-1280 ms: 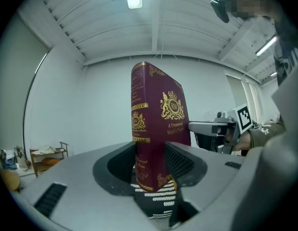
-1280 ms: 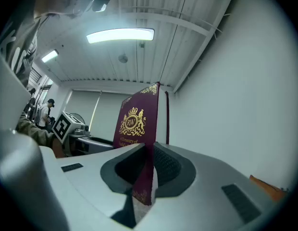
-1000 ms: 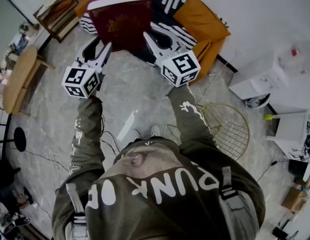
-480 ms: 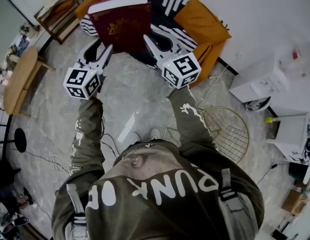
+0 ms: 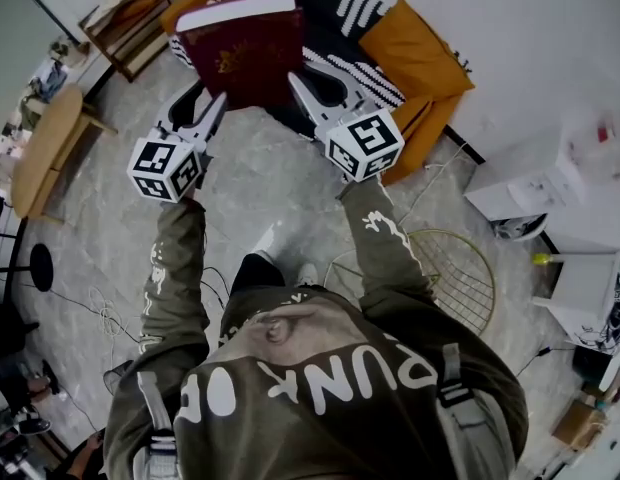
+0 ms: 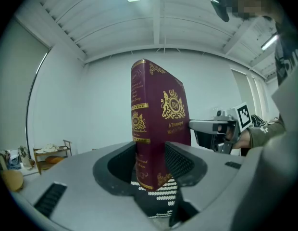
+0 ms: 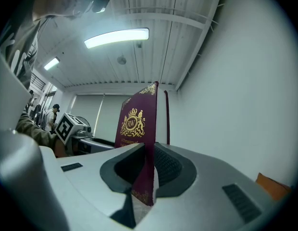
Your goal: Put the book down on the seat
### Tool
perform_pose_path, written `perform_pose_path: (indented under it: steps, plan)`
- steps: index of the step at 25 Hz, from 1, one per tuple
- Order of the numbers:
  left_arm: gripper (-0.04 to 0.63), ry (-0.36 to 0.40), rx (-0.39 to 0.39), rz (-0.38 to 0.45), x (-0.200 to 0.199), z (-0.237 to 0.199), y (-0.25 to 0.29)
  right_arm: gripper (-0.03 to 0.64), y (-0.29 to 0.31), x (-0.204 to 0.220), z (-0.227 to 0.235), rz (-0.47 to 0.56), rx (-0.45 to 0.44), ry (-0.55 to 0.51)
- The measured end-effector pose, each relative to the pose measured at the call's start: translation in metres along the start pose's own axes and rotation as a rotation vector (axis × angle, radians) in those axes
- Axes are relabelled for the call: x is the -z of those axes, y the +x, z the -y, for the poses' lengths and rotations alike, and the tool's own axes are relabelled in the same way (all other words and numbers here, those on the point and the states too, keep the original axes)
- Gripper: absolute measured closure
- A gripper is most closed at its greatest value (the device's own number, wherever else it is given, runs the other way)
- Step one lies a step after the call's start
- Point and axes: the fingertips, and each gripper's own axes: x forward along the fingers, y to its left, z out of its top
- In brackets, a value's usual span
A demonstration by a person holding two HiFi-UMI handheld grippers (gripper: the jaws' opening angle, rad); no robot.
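Presently the book (image 5: 245,53) is being held upright in the air, its near edge being gripped at both ends: the spine corner by the left gripper (image 5: 204,96), the fore-edge corner by the right gripper (image 5: 310,74). The seat (image 5: 415,38) is lying farther off, beneath it.

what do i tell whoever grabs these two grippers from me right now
Left gripper: shut on the book, at its spine corner.
Right gripper: shut on the book's opposite edge; only the cover seems to sit between its jaws.
Book: held upright between both grippers, above the orange seat with the striped throw. It does not look set down.
Done: book lifted and brought to the seat.
Left: lower it flat onto the seat cushion, then open both grippers and pull back. Keep both clamped until it rests, since the right grip looks thin.
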Motion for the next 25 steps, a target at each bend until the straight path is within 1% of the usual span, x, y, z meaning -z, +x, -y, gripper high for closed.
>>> perform_pose_path:
  steps: [3,7,10,17,21,25]
  plan:
    - [0.416,-0.013,-0.009,-0.009,0.008,-0.016,0.008,0.549,0.016,0.009,0.006,-0.008,-0.01,0.007]
    - [0.416,-0.022,-0.007,-0.012,0.019,-0.048,0.031,0.549,0.05,0.025,0.025,-0.022,-0.01,0.017]
    - [0.416,-0.024,-0.001,-0.01,0.027,-0.081,0.05,0.549,0.082,0.037,0.039,-0.025,-0.008,0.018]
    - [0.416,-0.043,0.014,-0.002,0.03,-0.175,0.094,0.551,0.179,0.05,0.072,-0.035,0.012,0.019]
    - [0.416,-0.041,0.026,0.001,0.03,-0.214,0.117,0.551,0.218,0.056,0.091,-0.031,0.021,0.016]
    - [0.416,-0.053,0.021,-0.004,0.035,-0.246,0.138,0.551,0.253,0.064,0.109,-0.043,0.019,0.017]
